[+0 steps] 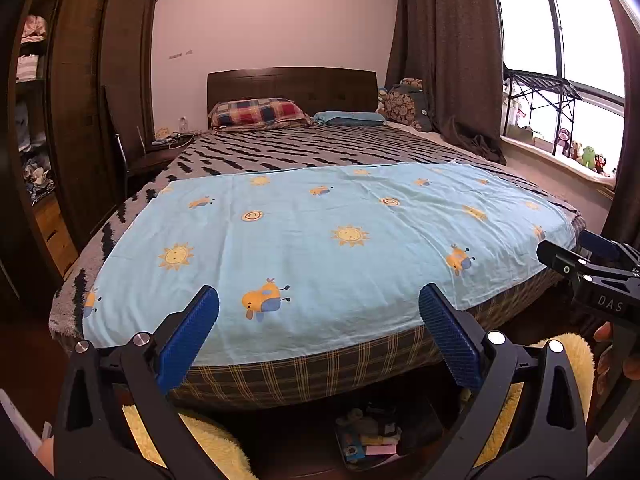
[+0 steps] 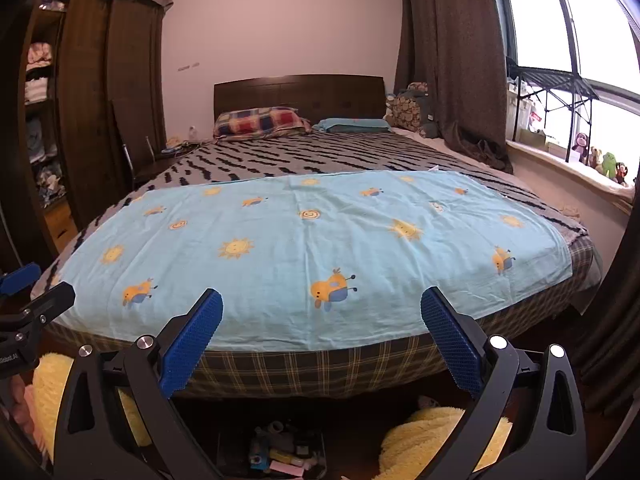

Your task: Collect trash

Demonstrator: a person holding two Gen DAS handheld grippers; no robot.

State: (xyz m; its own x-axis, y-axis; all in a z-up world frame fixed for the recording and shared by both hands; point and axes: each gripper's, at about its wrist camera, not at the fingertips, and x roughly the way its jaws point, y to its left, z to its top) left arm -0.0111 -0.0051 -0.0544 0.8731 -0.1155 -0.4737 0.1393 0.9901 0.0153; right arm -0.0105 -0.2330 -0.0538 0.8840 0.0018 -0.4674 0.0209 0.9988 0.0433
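Observation:
My left gripper is open and empty, held at the foot of a bed. My right gripper is open and empty too, beside it to the right; it also shows at the right edge of the left wrist view. A light blue sheet with suns and cartoon animals lies flat over the foot of the bed. A container of small mixed items sits on the floor below the bed's edge, also in the right wrist view. No loose trash shows on the sheet.
Fluffy yellow slippers are on the floor under the grippers. A dark wardrobe stands left, a nightstand by the headboard. Pillows lie at the head. A window sill with toys and brown curtains are right.

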